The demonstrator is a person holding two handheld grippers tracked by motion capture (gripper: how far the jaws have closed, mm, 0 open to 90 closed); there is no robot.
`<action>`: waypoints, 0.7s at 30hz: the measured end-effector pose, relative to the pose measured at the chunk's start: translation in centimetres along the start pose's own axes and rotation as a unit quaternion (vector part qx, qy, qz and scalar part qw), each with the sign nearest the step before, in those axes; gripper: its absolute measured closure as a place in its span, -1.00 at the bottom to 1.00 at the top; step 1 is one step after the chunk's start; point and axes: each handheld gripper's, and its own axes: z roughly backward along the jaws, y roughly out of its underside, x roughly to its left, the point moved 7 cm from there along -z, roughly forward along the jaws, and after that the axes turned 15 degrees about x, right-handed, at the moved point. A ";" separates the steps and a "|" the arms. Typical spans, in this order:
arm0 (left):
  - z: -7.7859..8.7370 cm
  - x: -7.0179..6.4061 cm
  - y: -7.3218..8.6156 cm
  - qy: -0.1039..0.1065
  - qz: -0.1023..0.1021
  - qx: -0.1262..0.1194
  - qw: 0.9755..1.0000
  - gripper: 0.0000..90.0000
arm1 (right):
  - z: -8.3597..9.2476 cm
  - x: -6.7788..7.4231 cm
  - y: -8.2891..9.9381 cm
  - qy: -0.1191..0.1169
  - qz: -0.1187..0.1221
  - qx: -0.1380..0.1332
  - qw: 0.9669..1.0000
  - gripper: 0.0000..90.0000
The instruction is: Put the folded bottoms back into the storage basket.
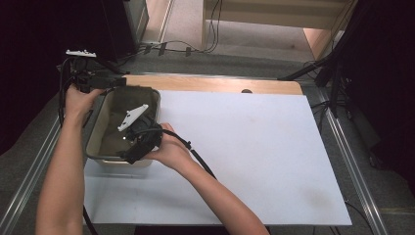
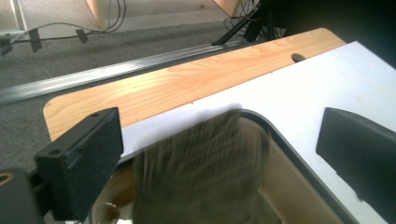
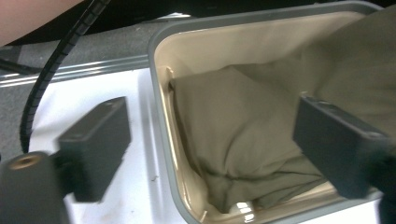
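The olive-grey cloth (image 3: 243,140) lies bunched inside the beige tub (image 1: 98,132), which stands at the left end of the white sheet (image 1: 254,147) on the worktop (image 1: 215,84); most of it is heaped on the tub's floor, and 1 fold climbs the wall at the far corner, where the left gripper view shows it blurred. The right hand-held gripper (image 1: 134,134) hangs over the tub's near right rim with its jaws spread wide, 1 outside the wall over the white sheet and 1 above the cloth, gripping nothing. The left hand-held gripper (image 2: 219,140) sits at the tub's far left corner, jaws also wide apart, with the raised fold between them but neither pad pressing on it as far as can be seen. The step in hand looks like the cloth having been let go into the tub, so the placing seems nearly finished. If so, the next move calls for lifting both hand-held grippers straight up without snagging the fabric, or for nudging the climbing fold down so that all of it lies below the rim.
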 end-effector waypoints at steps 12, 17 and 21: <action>-0.3 -1.9 -0.4 0.018 -0.023 0.003 1.000 -0.98 | 1.4 -0.5 0.2 0.002 -0.001 -0.028 1.000 -0.99; -0.5 -2.6 -0.2 0.023 -0.027 0.007 0.999 -0.98 | 1.9 -0.6 0.5 -0.007 -0.004 -0.033 0.999 -0.99; -0.6 -3.2 -0.3 0.031 -0.034 0.002 0.999 -0.98 | 2.4 -0.4 1.1 -0.016 -0.005 -0.031 0.999 -1.00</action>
